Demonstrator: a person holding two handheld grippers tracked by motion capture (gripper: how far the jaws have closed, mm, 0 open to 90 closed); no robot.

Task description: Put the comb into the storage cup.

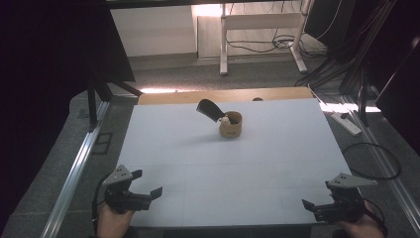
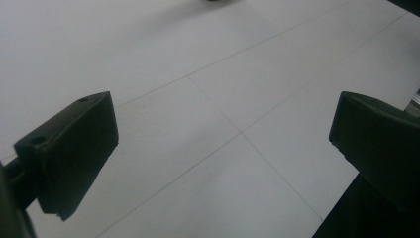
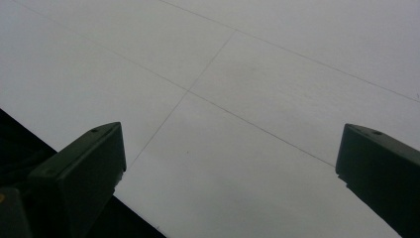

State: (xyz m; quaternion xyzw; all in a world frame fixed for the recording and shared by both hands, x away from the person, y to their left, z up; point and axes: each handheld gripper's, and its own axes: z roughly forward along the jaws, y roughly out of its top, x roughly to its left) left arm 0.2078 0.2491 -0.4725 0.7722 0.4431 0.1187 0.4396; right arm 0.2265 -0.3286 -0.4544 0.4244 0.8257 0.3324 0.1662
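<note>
A small tan cup [image 1: 231,125] stands on the white table [image 1: 198,168] toward its far middle, with a black flat object [image 1: 210,109] and a small pale item leaning out of it to the left. My left gripper [image 1: 148,192] rests near the front left corner, jaws spread wide over bare table, also seen as the left gripper [image 2: 223,139] with nothing between its jaws. My right gripper [image 1: 309,207] sits at the front right corner, likewise open, and the right gripper [image 3: 230,163] frames bare white surface near the table's edge.
A wooden strip [image 1: 223,95] runs along the table's far edge. Dark panels stand at both sides, with a metal rail [image 1: 74,173] on the left. Cables [image 1: 369,161] and a power strip [image 1: 346,124] lie on the floor at right. A desk frame [image 1: 262,29] stands beyond.
</note>
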